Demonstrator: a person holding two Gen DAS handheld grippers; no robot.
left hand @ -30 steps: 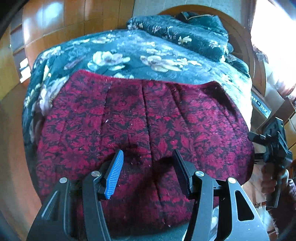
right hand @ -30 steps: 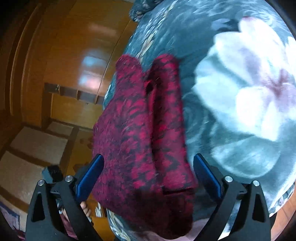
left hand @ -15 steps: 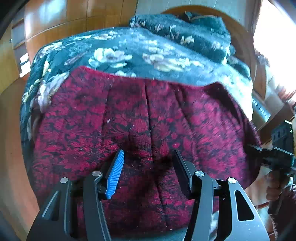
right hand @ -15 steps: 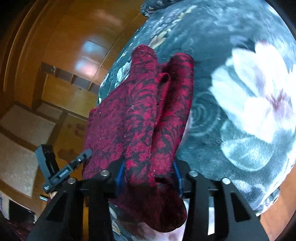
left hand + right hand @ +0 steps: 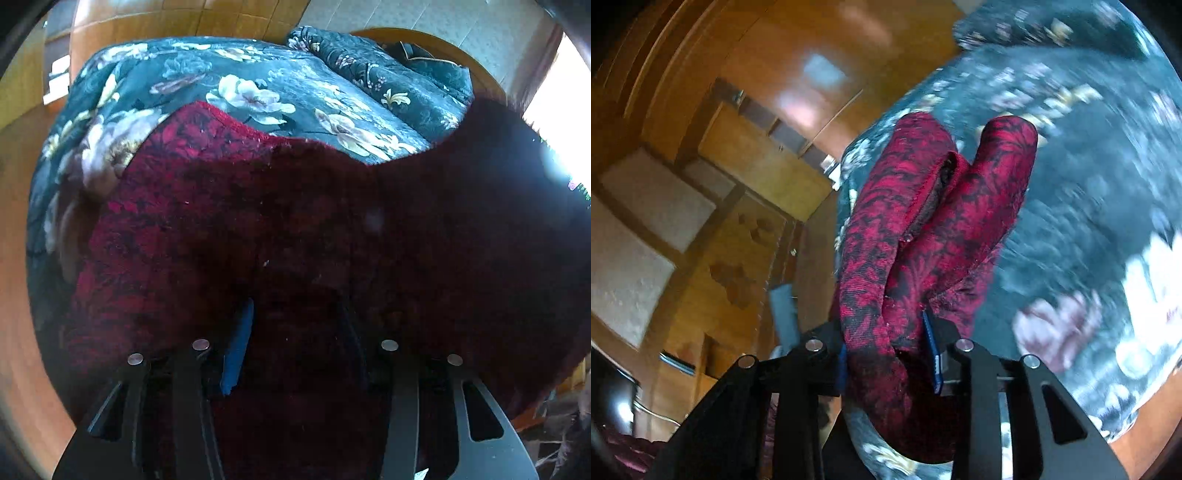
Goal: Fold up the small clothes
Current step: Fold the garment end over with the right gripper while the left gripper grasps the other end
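A dark red patterned garment (image 5: 258, 206) lies on a bed's dark floral bedspread (image 5: 258, 74). Its right side is lifted and fills the right of the left wrist view in shadow. My left gripper (image 5: 295, 332) points down onto the garment's near edge. Its jaws are closing with a hump of cloth between them, and the blue pad (image 5: 240, 347) still shows its face. In the right wrist view the garment (image 5: 923, 206) hangs in two rolled folds above the bedspread (image 5: 1089, 184). My right gripper (image 5: 886, 343) is still closing, with its pads pressed on the bunched end.
A folded dark floral quilt (image 5: 388, 74) lies at the head of the bed, against a curved wooden headboard. Wooden wardrobe panels (image 5: 757, 74) and a tiled floor fill the left of the right wrist view. A bright window (image 5: 554, 92) glares at the right.
The right gripper closed on the garment's end and rose, lifting it off the bed. In the left view the garment's right side has come up and the left jaws have narrowed.
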